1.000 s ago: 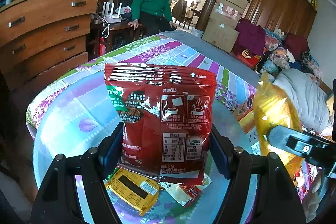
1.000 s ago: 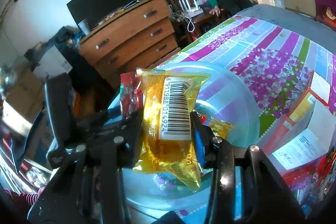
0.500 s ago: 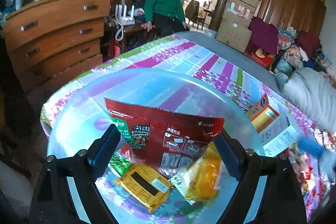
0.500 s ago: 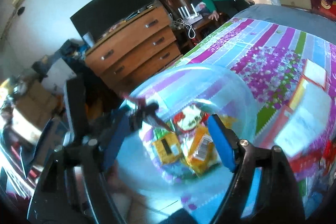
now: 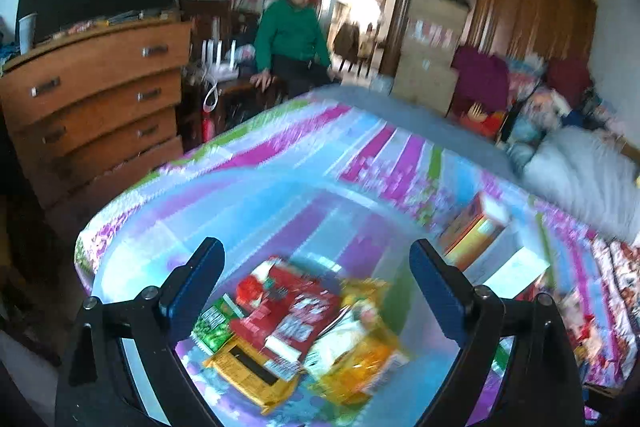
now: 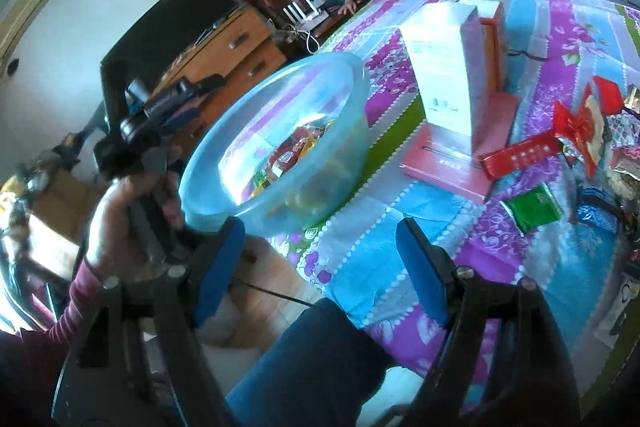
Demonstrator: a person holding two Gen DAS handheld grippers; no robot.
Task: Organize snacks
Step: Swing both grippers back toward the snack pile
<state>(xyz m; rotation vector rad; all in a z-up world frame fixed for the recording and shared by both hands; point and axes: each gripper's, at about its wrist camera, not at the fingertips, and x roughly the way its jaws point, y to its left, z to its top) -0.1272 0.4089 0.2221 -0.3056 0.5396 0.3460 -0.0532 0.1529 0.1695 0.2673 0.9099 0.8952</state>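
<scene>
A translucent blue bowl [image 5: 248,195] stands on the striped bedspread and holds several snack packets. Among them a red packet [image 5: 288,307] lies on top, with a yellow one [image 5: 360,359] to its right and a green one [image 5: 212,323] to its left. My left gripper [image 5: 314,251] hovers above the bowl, its jaws opening with nothing between the pads. My right gripper [image 6: 320,231] is open and empty, off the near right side of the bowl [image 6: 320,179]. Ahead of it to the right lie loose snacks: a green packet [image 6: 532,207] and a red bar [image 6: 520,155].
A white box [image 6: 444,59] stands on a flat red box [image 6: 452,155] right of the bowl. More packets crowd the right edge. A knee in blue [image 6: 320,347] is below the right gripper. A person in green [image 5: 292,39] sits beyond the bed, beside a wooden chest of drawers [image 5: 100,95].
The left gripper let go of the red packet and the right let go of the yellow one; both now lie in the bowl. The right gripper swung away to the right; the left rose.
</scene>
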